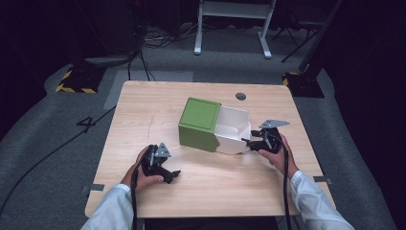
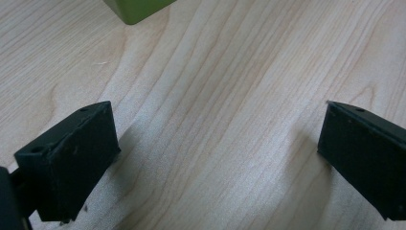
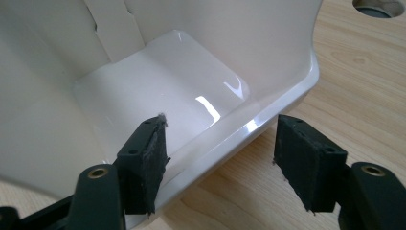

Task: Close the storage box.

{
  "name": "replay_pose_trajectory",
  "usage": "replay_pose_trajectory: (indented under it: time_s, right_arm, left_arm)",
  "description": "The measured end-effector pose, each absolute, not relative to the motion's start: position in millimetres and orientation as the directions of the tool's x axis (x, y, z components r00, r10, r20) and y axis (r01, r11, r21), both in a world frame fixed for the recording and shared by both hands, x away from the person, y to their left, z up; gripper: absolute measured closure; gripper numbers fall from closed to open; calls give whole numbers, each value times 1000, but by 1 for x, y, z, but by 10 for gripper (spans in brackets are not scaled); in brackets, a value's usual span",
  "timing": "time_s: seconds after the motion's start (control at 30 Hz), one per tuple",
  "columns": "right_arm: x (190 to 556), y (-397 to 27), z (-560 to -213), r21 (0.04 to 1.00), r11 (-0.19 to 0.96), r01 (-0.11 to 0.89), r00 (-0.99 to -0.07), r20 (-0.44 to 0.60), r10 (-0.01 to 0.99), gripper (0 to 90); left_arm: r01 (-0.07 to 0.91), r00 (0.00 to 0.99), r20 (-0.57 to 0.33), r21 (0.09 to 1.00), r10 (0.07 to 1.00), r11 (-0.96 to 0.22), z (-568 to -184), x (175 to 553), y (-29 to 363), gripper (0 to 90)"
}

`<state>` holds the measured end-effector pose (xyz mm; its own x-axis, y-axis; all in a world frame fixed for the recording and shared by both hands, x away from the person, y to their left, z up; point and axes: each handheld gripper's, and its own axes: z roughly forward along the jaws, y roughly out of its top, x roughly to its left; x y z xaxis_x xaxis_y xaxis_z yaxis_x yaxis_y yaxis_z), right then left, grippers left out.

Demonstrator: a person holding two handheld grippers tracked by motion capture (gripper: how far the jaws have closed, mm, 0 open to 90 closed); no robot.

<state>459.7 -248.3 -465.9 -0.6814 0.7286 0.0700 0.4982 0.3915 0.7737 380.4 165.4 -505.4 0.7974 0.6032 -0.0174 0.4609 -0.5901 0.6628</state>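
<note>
A green box (image 1: 198, 123) lies at the table's middle, with its glossy white inner tray (image 1: 233, 128) slid out to the right. My right gripper (image 1: 247, 142) is at that tray's near right corner. In the right gripper view it (image 3: 221, 125) is open and straddles the tray's rim (image 3: 268, 112), one jaw inside the tray (image 3: 158, 86) and one outside, not clamped. My left gripper (image 1: 173, 175) rests near the front left, apart from the box. In the left gripper view it (image 2: 215, 115) stands open over bare wood, with a corner of the green box (image 2: 136, 9) beyond.
The wooden table (image 1: 143, 105) has a round cable hole (image 1: 241, 96) at the back right, which is at the top right of the right gripper view (image 3: 378, 5). Cables and white desk legs (image 1: 198, 33) are on the grey floor behind.
</note>
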Motion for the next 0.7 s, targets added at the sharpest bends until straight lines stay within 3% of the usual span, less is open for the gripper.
replay_pose_trajectory:
  time_s: [0.7]
  right_arm:
    - [468, -211, -466, 767, 423, 483, -700, 48, 712, 348]
  left_arm:
    - [461, 798, -18, 662, 603, -591, -505, 380, 165, 2]
